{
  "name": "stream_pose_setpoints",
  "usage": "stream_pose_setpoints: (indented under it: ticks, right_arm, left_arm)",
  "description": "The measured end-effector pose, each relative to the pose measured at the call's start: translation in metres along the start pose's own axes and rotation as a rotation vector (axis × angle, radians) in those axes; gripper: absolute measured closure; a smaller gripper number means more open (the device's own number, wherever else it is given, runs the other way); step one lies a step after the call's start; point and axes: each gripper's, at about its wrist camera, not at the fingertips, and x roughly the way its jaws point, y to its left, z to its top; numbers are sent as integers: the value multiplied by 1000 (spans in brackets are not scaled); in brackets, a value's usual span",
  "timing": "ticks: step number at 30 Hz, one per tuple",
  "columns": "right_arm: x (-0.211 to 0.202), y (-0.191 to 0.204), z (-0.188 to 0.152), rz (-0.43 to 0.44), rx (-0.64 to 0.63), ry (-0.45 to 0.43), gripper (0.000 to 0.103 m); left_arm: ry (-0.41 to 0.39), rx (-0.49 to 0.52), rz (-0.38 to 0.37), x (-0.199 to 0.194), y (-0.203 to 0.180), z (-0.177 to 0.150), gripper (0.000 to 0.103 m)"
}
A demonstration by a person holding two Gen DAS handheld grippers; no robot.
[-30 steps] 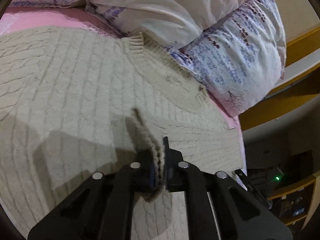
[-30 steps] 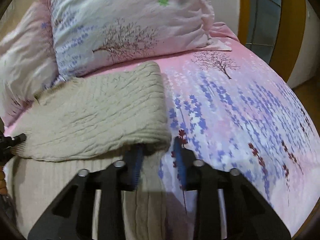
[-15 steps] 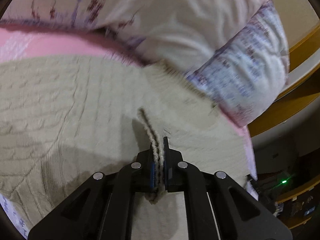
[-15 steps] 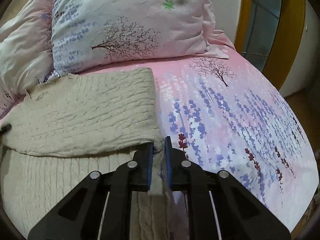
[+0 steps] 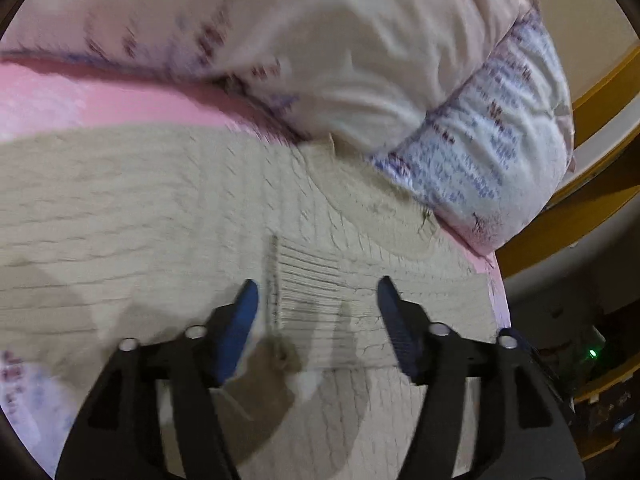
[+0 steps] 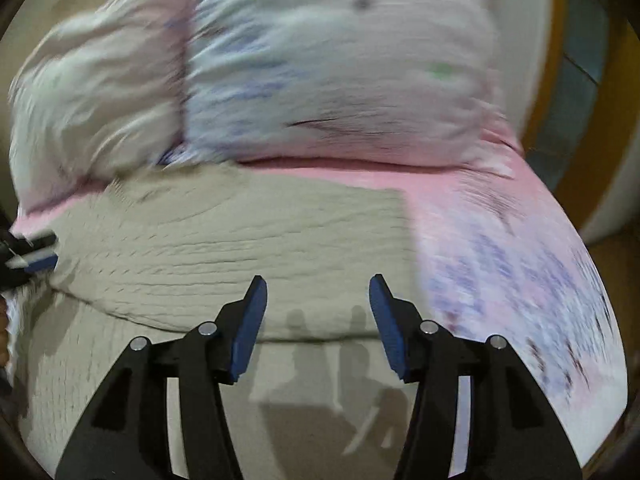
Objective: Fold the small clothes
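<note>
A cream cable-knit sweater (image 5: 140, 208) lies folded over on the pink bed; it also shows in the right wrist view (image 6: 248, 240). My left gripper (image 5: 316, 296) is open just above its ribbed edge (image 5: 304, 280), which lies loose between the fingers. My right gripper (image 6: 316, 296) is open and empty above the sweater's folded edge near the right side. The left gripper's tip shows at the left edge of the right wrist view (image 6: 32, 256). Both views are motion-blurred.
Floral pillows (image 6: 340, 68) and a pale duvet (image 5: 360, 52) lie just behind the sweater. The pink floral sheet (image 6: 520, 260) spreads to the right. A wooden bed frame (image 5: 592, 104) and dark floor clutter sit past the bed's left side.
Both grippers have opened and let go of the sweater edges they held. The folded layer now lies flat, and both grippers have moved forward toward the pillows.
</note>
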Motion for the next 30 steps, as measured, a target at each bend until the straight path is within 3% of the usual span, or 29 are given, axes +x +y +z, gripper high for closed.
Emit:
stream_pose_setpoints:
  ticks: [6,12,14,19,22,27,30]
  right_arm:
    - [24,80,14,77,-132,48,35]
    - [48,142,4,67,-273,123,24]
    - [48,141,2,50,-244,106,16]
    - [50,128,4,110,-158,153,14]
    - [44,129,1,104,-167,151,14]
    - [43,124,-2,111,-162,150,14]
    - [42,124,-3,120,-163,147,14]
  left_arm:
    - [-107,-56,29,-77,44,-9,32]
    - [-216,-316,140,-161,135,-34,32]
    - [-244,-388,171,-178,156,-39,32]
    - [-312,-557,235,-200,202,-43,34]
    - [-341,-636,218,-198,220,-40,40]
    - [-419,-741,215,-207,249,-37,61]
    - [-454,-791,212,-214,263,-37,65]
